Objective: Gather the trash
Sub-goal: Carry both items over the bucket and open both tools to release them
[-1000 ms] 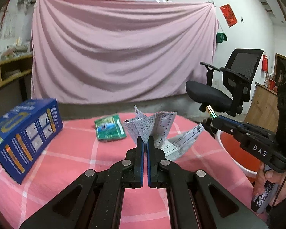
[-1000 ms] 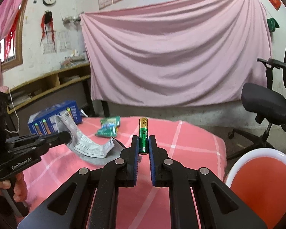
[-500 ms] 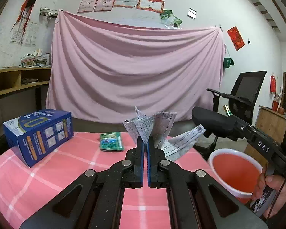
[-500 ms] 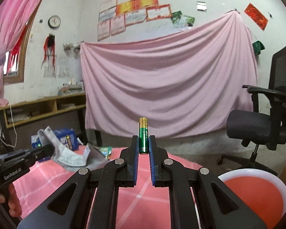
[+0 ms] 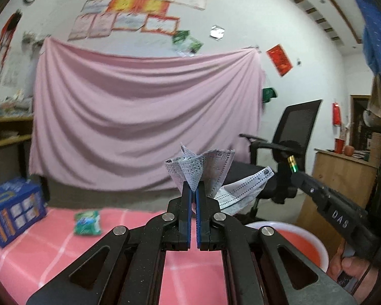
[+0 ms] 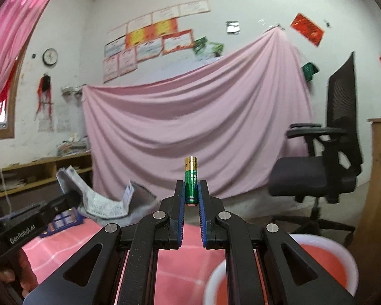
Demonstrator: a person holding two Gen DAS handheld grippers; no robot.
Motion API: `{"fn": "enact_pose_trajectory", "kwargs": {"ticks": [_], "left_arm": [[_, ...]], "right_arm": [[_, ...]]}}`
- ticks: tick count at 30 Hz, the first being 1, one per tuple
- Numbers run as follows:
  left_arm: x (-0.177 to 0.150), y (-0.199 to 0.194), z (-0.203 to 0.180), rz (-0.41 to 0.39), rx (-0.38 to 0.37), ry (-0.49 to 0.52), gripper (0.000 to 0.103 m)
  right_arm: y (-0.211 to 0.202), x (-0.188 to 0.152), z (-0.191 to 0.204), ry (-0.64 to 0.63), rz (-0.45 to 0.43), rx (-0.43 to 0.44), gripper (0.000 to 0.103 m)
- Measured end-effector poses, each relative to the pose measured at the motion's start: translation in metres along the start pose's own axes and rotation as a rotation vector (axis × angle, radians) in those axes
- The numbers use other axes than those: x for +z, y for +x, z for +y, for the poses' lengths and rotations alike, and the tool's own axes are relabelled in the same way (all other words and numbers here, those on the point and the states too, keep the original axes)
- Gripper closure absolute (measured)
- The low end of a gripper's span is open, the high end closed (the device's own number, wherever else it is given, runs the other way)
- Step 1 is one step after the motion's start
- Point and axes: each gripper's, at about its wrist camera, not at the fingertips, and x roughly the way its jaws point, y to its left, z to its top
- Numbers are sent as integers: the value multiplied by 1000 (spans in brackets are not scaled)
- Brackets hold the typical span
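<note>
L tool (image 5: 193, 192) clamped on crumpled face mask (image 5: 205, 172), R tool (image 6: 191, 190) pinching upright battery (image 6: 191, 180) — red bin (image 6: 325, 259) below-right

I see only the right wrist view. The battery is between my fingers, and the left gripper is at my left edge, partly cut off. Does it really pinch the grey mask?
Observer: Yes. In the left wrist view the left gripper is shut on the face mask, which stands up crumpled above the tips.
Operator: What trash remains on the table?
Observer: A small green packet lies flat on the pink cloth, right of the blue box.
Operator: Where is the red basin from the left side?
Observer: The red basin sits low on the right, below the right gripper.
</note>
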Motion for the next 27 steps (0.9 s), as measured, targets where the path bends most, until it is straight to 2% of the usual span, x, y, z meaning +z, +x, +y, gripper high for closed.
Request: {"fn": "enact_pose_trajectory", "kwargs": {"ticks": [4,8,16,27], "left_arm": [[10,13,-29,-40,-56,57,102],[12,32,-55,-31,-97,92,102],[-2,66,-87,69,-138,85,102],[-17,107,-92,254,-164,33,102]], "right_arm": [[-14,3,-19,11,-47,-67,95],[-23,4,-38,28,-56,-125,95],[-16,-6,-71,100,41,-200,94],[-4,-18,-81,130,143,-208,94]]}}
